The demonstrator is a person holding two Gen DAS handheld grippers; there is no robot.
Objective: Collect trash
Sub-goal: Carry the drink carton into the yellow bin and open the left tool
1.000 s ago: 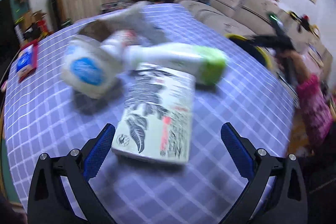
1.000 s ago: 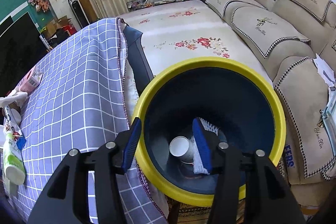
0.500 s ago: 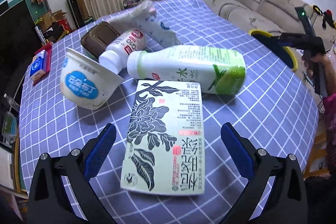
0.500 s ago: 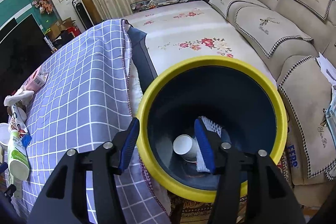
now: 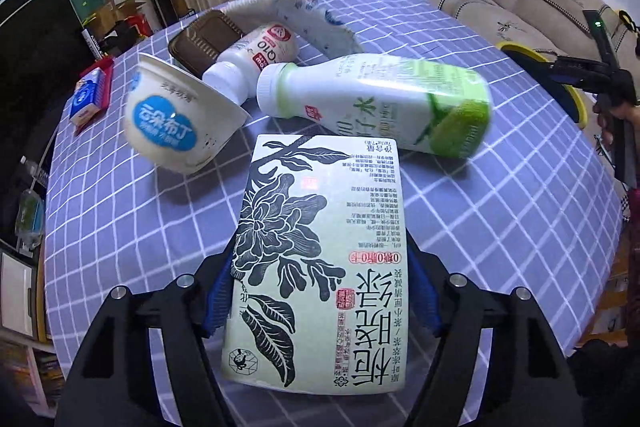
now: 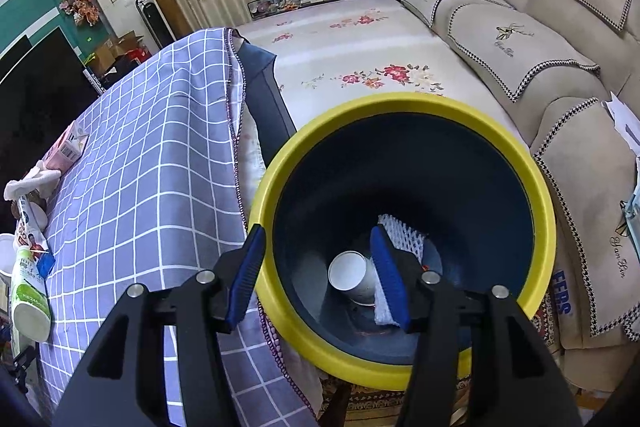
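A pale green tea carton with black flower print lies on the checked tablecloth. My left gripper straddles its near half, jaws closing, blue pads against both long sides. Beyond the carton lie a green-and-white bottle, a small white bottle, a tipped pudding cup and a crumpled white wrapper. My right gripper hangs open over the yellow-rimmed bin, nothing between its fingers. Inside the bin lie a paper cup and a white foam net.
A brown case and a blue-red pack lie farther back on the table. The bin stands off the table's right edge, with a beige sofa behind it. A pink carton sits at the table's far side.
My left gripper has moved in over the tea carton and its jaws have narrowed from wide open to the carton's sides. The right gripper has stayed over the bin.
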